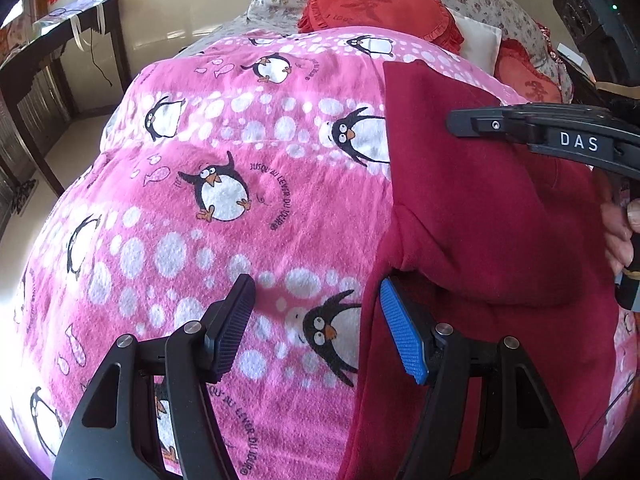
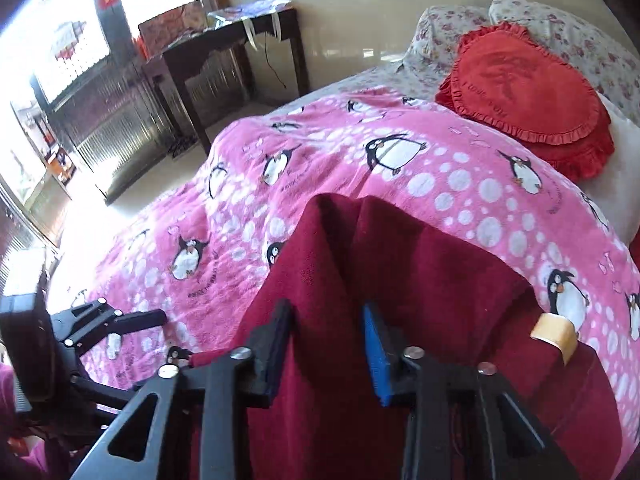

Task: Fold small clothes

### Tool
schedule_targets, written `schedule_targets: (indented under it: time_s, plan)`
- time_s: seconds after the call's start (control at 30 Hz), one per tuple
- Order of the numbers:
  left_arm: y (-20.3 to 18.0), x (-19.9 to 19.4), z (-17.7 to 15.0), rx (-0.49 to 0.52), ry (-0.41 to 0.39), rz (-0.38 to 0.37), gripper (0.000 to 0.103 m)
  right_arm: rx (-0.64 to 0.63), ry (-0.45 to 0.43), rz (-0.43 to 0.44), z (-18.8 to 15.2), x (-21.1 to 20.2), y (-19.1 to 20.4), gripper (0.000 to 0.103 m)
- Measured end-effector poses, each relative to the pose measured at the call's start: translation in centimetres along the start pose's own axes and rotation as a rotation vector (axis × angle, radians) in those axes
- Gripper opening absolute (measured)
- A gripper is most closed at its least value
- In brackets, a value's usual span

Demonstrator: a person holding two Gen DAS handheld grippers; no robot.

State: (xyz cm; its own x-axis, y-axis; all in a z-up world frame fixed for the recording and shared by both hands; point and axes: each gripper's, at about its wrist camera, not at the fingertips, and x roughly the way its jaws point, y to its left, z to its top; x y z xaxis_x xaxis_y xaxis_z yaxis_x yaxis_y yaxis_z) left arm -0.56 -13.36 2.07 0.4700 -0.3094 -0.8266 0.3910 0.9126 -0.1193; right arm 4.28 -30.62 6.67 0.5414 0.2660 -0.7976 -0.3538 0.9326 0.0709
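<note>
Left wrist view shows a dark red garment (image 1: 488, 220) lying on a pink penguin-print blanket (image 1: 224, 208) that covers the bed, with one folded flap crossing its middle. The left gripper (image 1: 318, 326) hangs just above the garment's left edge, its fingers spread wide and holding nothing; the blue-padded finger (image 1: 402, 334) sits over the red cloth, the black one over the blanket. The right gripper (image 1: 532, 132) reaches in from the right, above the garment.

From the right wrist view, the right gripper (image 2: 328, 354) has its fingers partly apart with a raised ridge of the dark red garment (image 2: 420, 280) between them; whether they are pinching it is unclear. A tan label (image 2: 554, 334) sticks up from the garment's right side. Beyond lie a red heart-shaped ruffled cushion (image 2: 524, 92), floral pillows (image 2: 448, 28) and a dark wooden side table (image 2: 236, 36).
</note>
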Motion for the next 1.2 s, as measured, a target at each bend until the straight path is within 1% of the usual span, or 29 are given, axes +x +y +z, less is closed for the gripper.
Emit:
schedule_targets:
  time_s: [0.03, 0.1, 0.17, 0.27, 0.37, 0.4, 0.43, 0.47, 0.5, 0.53, 0.57, 0.63, 0.7, 0.8, 0.83, 0.9, 0.93, 0.97, 1.0, 1.03, 1.1, 1.2]
  plan:
    - [0.4, -0.1, 0.0, -0.008, -0.006, -0.007, 0.065, -0.012, -0.019, -0.001, 0.1, -0.1, 0.1, 0.005]
    - [1.2, -0.5, -0.1, -0.032, -0.030, -0.005, 0.065, -0.028, -0.076, 0.034, 1.2, -0.5, 1.1, 0.004]
    - [2.2, -1.0, -0.1, -0.065, -0.050, 0.004, 0.065, -0.043, -0.112, 0.056, 2.6, -0.6, 2.7, 0.004]
    - [3.5, -2.0, 0.1, -0.110, -0.076, 0.011, 0.065, -0.051, -0.103, 0.046, 4.5, 2.1, 4.2, 0.004]
    - [3.7, -3.2, 0.5, -0.100, -0.103, 0.030, 0.065, -0.031, -0.050, -0.019, 4.3, 4.7, 4.2, 0.005]
    - [3.6, -3.6, 0.6, -0.092, -0.115, 0.033, 0.065, -0.010, -0.039, -0.026, 3.8, 4.6, 3.8, 0.009]
    - [3.4, -3.9, 0.8, -0.081, -0.126, 0.033, 0.065, 0.016, -0.040, -0.027, 3.3, 4.0, 3.4, 0.013]
    - [3.1, -4.1, 1.1, -0.069, -0.134, 0.030, 0.065, 0.048, -0.061, -0.019, 2.4, 2.6, 3.1, 0.024]
    - [2.7, -4.2, 1.4, -0.055, -0.140, 0.027, 0.065, 0.070, -0.087, -0.010, 1.6, 1.0, 2.8, 0.033]
    - [2.2, -4.2, 1.7, -0.041, -0.144, 0.021, 0.065, 0.091, -0.113, -0.012, 0.7, -0.7, 2.5, 0.035]
    - [1.7, -4.2, 2.0, -0.029, -0.148, 0.016, 0.065, 0.119, -0.138, -0.046, -0.9, -2.7, 2.0, 0.036]
    - [0.6, -4.0, 2.4, -0.008, -0.148, 0.001, 0.066, 0.160, -0.144, -0.115, -3.4, -5.7, 0.9, 0.037]
    - [-0.9, -3.4, 2.7, 0.021, -0.135, -0.015, 0.065, 0.217, -0.135, -0.177, -6.8, -8.3, -1.0, 0.037]
    - [-2.9, -1.9, 3.0, 0.050, -0.107, -0.024, 0.066, 0.283, -0.087, -0.333, -11.3, -10.8, -3.9, 0.036]
    - [-3.3, -1.3, 3.0, 0.053, -0.097, -0.030, 0.065, 0.305, -0.081, -0.372, -12.6, -11.6, -4.8, 0.036]
    - [-4.0, 0.1, 3.0, 0.057, -0.061, -0.024, 0.065, 0.380, -0.087, -0.416, -15.1, -13.3, -6.8, 0.036]
    - [-4.3, 1.1, 3.0, 0.061, -0.030, -0.020, 0.065, 0.409, -0.082, -0.444, -16.0, -13.8, -7.5, 0.036]
    - [-4.4, 2.0, 2.9, 0.066, 0.002, -0.010, 0.066, 0.444, -0.054, -0.488, -17.0, -13.7, -8.7, 0.036]
    - [-4.5, 2.6, 2.9, 0.072, 0.013, 0.009, 0.066, 0.473, -0.028, -0.495, -17.6, -13.4, -9.2, 0.037]
    - [-4.6, 2.8, 2.9, 0.078, 0.011, 0.019, 0.066, 0.500, -0.015, -0.478, -18.2, -13.1, -9.8, 0.037]
    - [-4.6, 2.8, 3.0, 0.079, 0.017, 0.025, 0.066, 0.514, -0.045, -0.462, -18.8, -13.3, -10.0, 0.037]
    - [-4.9, 1.6, 3.2, 0.080, 0.009, 0.039, 0.066, 0.497, -0.043, -0.454, -18.9, -13.8, -9.6, 0.037]
